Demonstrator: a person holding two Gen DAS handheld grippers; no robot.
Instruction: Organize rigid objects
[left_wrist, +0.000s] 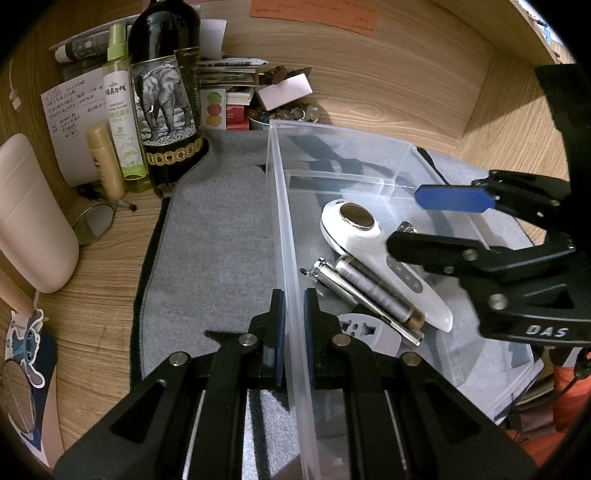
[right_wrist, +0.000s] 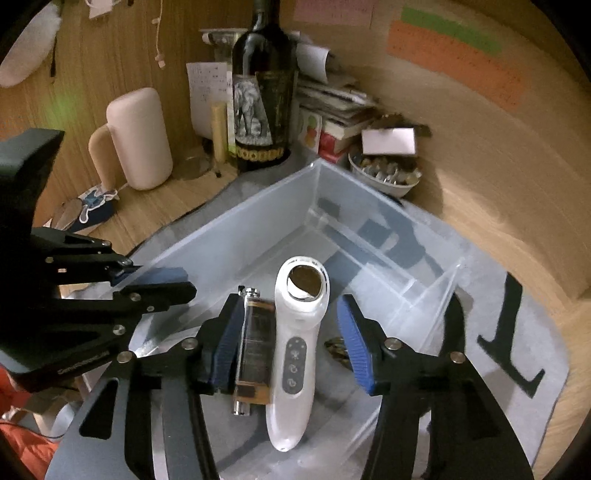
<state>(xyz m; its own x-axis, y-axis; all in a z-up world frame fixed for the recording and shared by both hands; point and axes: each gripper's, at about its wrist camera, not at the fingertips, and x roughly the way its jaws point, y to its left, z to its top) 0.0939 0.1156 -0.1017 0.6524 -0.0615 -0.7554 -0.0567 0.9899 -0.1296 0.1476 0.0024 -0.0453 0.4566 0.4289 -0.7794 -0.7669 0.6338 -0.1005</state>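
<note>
A clear plastic bin (left_wrist: 280, 206) sits on a grey mat. Inside lie a white handheld device with a round metal head (left_wrist: 369, 240) (right_wrist: 299, 332), a glass-and-metal vial (left_wrist: 373, 291) (right_wrist: 253, 343), a thin silver cylinder (left_wrist: 328, 275) and a white plug adapter (left_wrist: 369, 328). My left gripper (left_wrist: 294, 306) (right_wrist: 177, 281) is shut on the bin's left wall, one finger on each side. My right gripper (right_wrist: 290, 306) (left_wrist: 404, 218) hovers open over the bin. The white device and vial lie between its blue pads (right_wrist: 354, 339), and a gap shows on the right.
A dark wine bottle with an elephant label (left_wrist: 166, 92), a green spray bottle (left_wrist: 122, 110), a gold tube (left_wrist: 105, 162) and a pale pink container (left_wrist: 29, 221) stand at the back left. A bowl of small items (right_wrist: 384, 173) and stacked books sit behind the bin. A small mirror (left_wrist: 94, 223) lies on the desk.
</note>
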